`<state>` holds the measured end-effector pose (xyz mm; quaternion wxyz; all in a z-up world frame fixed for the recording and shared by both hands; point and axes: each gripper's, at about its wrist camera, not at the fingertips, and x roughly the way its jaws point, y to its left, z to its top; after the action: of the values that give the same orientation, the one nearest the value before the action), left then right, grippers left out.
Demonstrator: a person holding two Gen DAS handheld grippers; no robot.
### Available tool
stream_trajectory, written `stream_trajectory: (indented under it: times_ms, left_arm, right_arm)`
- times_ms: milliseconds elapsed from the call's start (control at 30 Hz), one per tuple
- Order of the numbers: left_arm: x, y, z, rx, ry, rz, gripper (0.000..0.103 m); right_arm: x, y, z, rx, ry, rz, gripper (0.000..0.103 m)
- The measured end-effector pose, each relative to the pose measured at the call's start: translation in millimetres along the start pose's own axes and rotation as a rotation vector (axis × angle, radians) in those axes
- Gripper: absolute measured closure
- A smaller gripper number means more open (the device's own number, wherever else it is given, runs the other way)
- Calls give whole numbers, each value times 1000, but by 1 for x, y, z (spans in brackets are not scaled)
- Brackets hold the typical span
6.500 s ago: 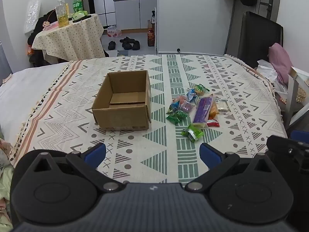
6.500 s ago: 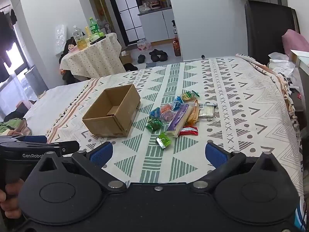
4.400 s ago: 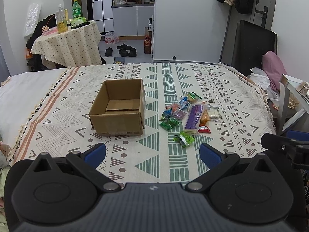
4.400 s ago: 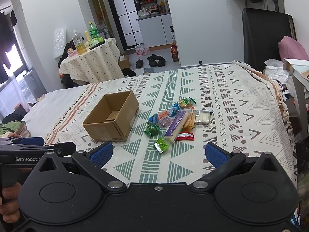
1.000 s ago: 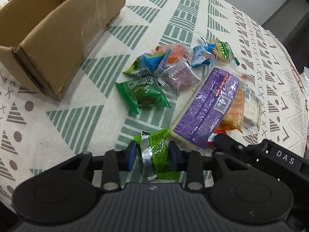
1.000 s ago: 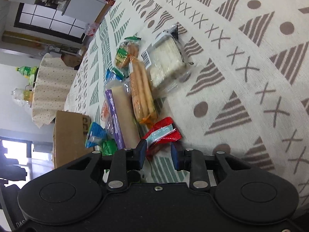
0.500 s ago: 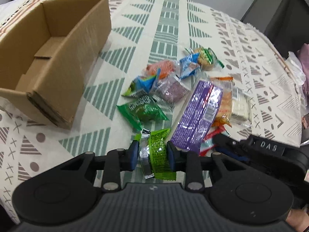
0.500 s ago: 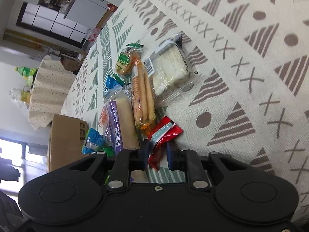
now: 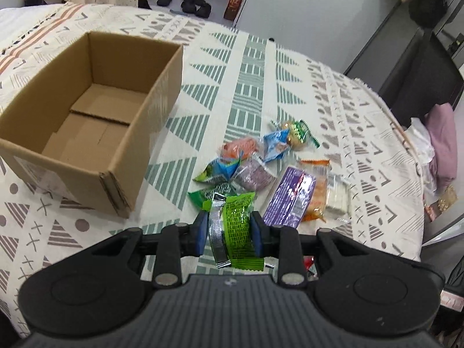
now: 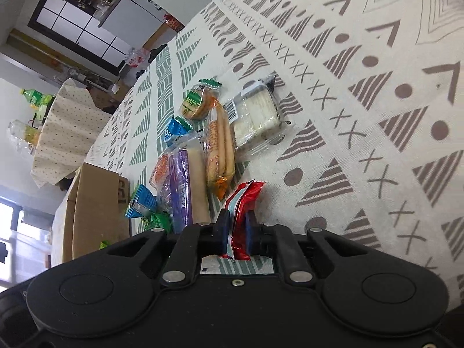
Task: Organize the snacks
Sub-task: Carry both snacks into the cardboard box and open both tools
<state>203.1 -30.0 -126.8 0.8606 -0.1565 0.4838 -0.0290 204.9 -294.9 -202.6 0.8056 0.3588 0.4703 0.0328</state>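
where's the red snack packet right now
In the right wrist view, the red snack packet is pinched in the right tool, just below the orange breadstick pack.

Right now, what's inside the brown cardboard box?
The brown cardboard box shows only its bare bottom flaps; no snacks. Its near wall hides the closest floor strip. The left gripper holds a green snack packet outside it.

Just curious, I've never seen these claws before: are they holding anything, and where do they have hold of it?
The left gripper pinches a green snack packet across its middle; the right gripper pinches a red snack packet near its end.
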Motion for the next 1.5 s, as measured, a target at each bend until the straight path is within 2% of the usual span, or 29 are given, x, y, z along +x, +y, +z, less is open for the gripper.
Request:
stream_trajectory:
  times_ms: [233,467,1000,1200,1500]
  left_arm:
    - [-20,0,12,50,-70,-36,73]
    - [-39,17,28,9,-115,-66,73]
    - [-76,91,65,-176,-217,-58,73]
    - [-83,122,74,-247,-230,-48,73]
    - [-81,182,85,-407,-225,-9,73]
  right_arm:
    - [-23,18,-3,-18,-50,-9,92]
    - [-34,53,-3,-59,-81,21,92]
    - [-22,161,-12,-169,-105,131,92]
    - [-11,193,-23,-215,-91,157,92]
    - [13,235,-41,-258,-57,187,92]
